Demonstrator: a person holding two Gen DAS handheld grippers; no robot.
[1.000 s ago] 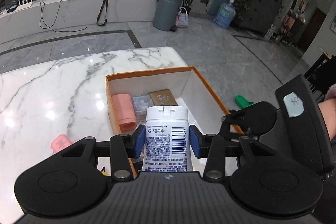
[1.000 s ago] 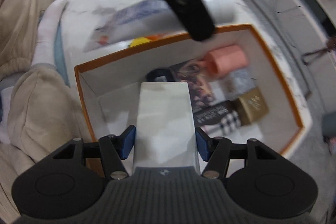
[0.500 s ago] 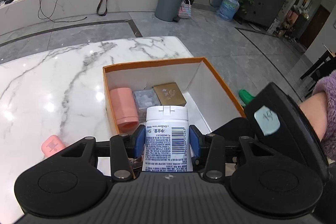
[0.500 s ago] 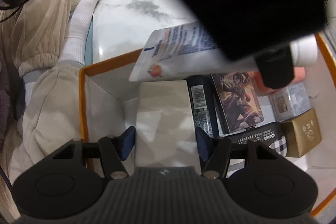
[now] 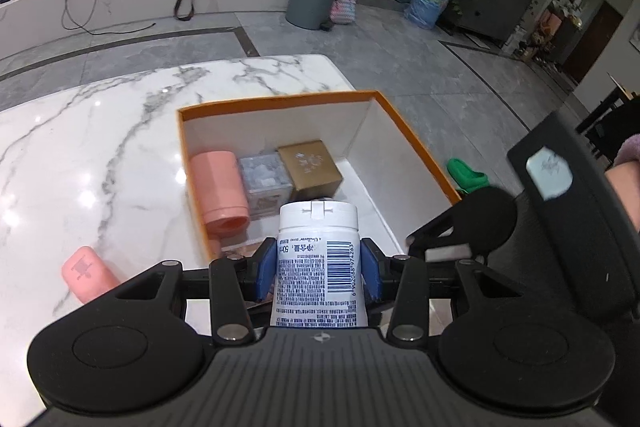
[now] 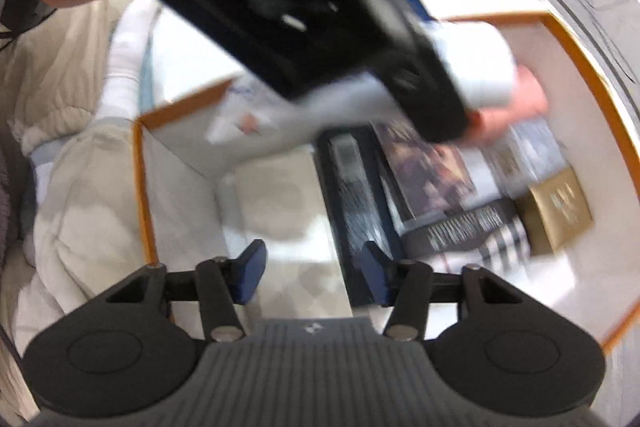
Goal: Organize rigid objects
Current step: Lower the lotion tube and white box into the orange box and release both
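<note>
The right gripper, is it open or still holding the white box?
Open. The right gripper has its blue pads spread with nothing between them; the white box lies below in the orange box.

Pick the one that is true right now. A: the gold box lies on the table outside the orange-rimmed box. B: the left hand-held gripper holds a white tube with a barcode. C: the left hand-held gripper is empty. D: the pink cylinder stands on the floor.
B: the left hand-held gripper has its blue pads pressed on both sides of the white tube, barcode facing the camera.

Black ribbed tongs, blue pads, silver screws, purple fuzzy sleeve
</note>
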